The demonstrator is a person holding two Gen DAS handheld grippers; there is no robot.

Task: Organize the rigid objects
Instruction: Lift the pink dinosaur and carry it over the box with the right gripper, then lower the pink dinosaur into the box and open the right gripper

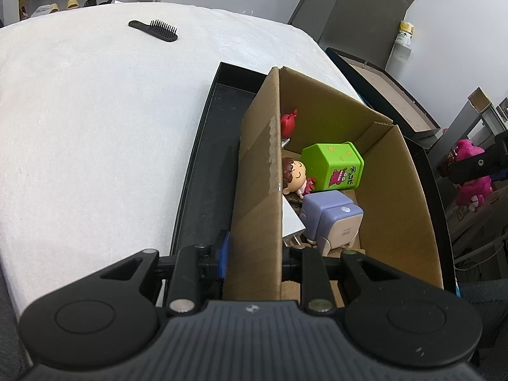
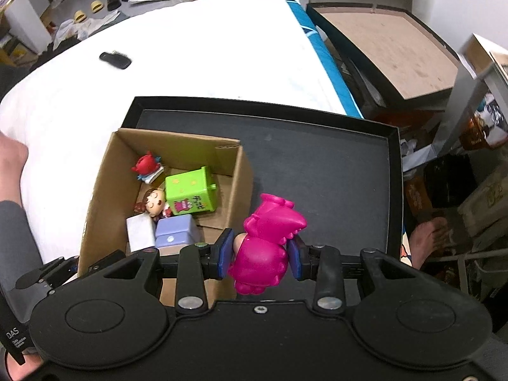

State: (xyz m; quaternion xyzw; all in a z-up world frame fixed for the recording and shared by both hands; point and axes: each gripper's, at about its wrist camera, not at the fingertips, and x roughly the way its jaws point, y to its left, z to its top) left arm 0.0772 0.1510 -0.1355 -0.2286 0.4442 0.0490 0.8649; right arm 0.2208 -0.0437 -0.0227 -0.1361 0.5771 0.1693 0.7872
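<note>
A cardboard box stands in the left corner of a black tray on the white table. Inside it lie a green cube toy, a doll figure, a red figure, a lilac block toy and a white block. My right gripper is shut on a magenta toy figure, held above the tray just right of the box. My left gripper is shut on the box's near wall; the same toys, such as the green cube toy, show past it.
A black hairbrush lies far off on the white table. A second, brown-bottomed tray sits beyond the table's right edge. A sleeve and hand show at the left. Clutter and a bare foot are on the right.
</note>
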